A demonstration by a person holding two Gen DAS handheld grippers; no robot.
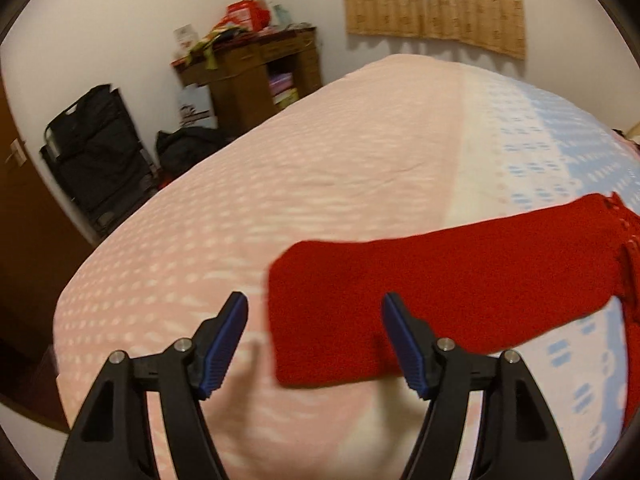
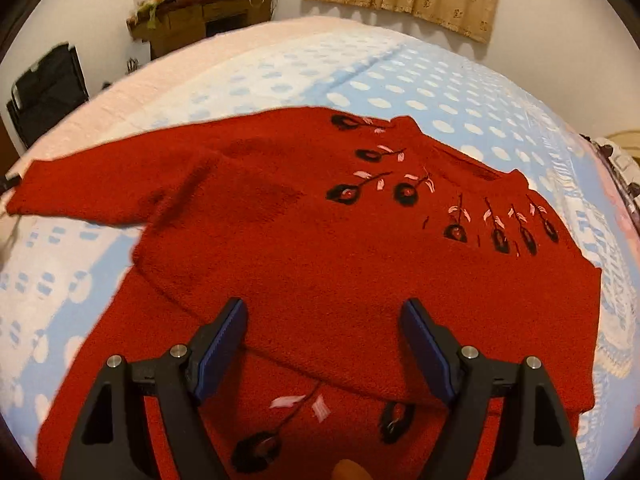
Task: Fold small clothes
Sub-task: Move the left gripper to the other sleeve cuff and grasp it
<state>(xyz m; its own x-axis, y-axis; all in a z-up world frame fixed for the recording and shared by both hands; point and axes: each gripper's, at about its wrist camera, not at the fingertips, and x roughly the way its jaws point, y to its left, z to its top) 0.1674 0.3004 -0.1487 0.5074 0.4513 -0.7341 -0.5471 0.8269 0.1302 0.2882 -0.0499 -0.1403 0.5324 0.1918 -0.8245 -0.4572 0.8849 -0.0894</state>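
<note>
Currently the red knitted sweater with black and pink flower embroidery [image 2: 320, 248] lies flat on the pink and blue dotted bedspread [image 2: 440, 92], its lower part apparently doubled over the chest, so the body reads as already folded once. Its long red sleeve [image 1: 440, 280] extends sideways, accessible for folding inward. Your left gripper [image 1: 316, 344] hovers with jaws spread at the cuff, holding nothing. Your right gripper [image 2: 324, 352] hangs above the folded edge, fingers likewise apart and empty.
</note>
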